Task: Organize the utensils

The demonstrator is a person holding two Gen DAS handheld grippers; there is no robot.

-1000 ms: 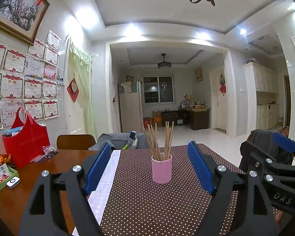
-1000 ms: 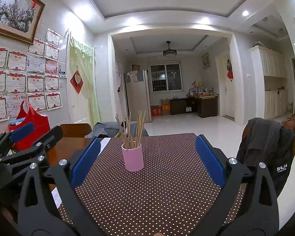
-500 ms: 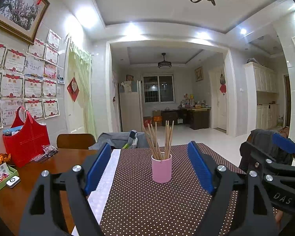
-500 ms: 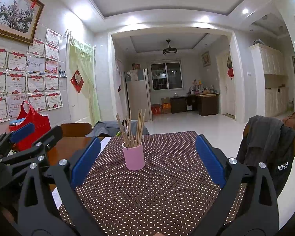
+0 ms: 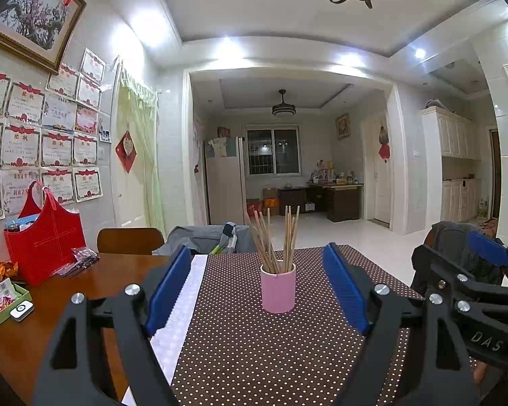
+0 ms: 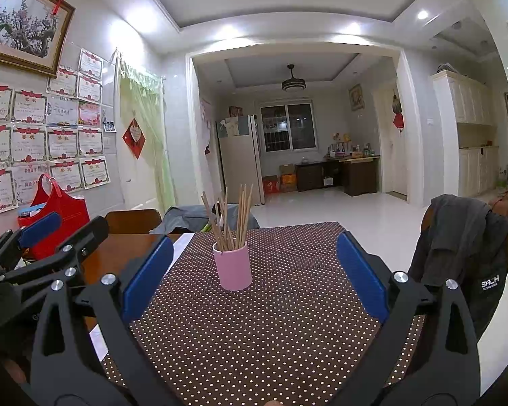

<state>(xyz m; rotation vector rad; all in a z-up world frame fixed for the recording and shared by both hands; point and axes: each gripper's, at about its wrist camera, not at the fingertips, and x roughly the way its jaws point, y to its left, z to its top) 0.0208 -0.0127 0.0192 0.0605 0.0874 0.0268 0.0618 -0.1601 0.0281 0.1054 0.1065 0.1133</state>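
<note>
Over on the far left, against the wall of certificates, a red bag (image 5: 47, 243) stands on the bare wood of the tabletop (image 5: 94, 280), with a green tray (image 5: 3, 304) of small packets and a little white device in front of it. A wooden chair (image 5: 130, 240) is tucked in just behind.

Next comes the left tool (image 5: 257, 287), held low over the near end of the tabletop, its blue-padded fingers (image 5: 167, 291) spread wide with nothing between them. A white strip of cloth shows under its left finger, at the edge of the brown polka-dot tablecloth (image 5: 254, 348).

In the middle of that tablecloth stands the pink cup (image 5: 278, 287), upright, holding a loose bundle of wooden chopsticks (image 5: 276, 237) that fan out above its rim. The cup sits ahead of both tools, touched by neither, and lines up roughly between the left tool's fingers.

The right tool (image 6: 254, 274) hovers beside the left one, equally wide open and empty; from its own view the cup (image 6: 232, 265) lies left of centre between its fingers.

Furthest right, a dark jacket (image 6: 464, 253) hangs over a chair back beside the tabletop.
</note>
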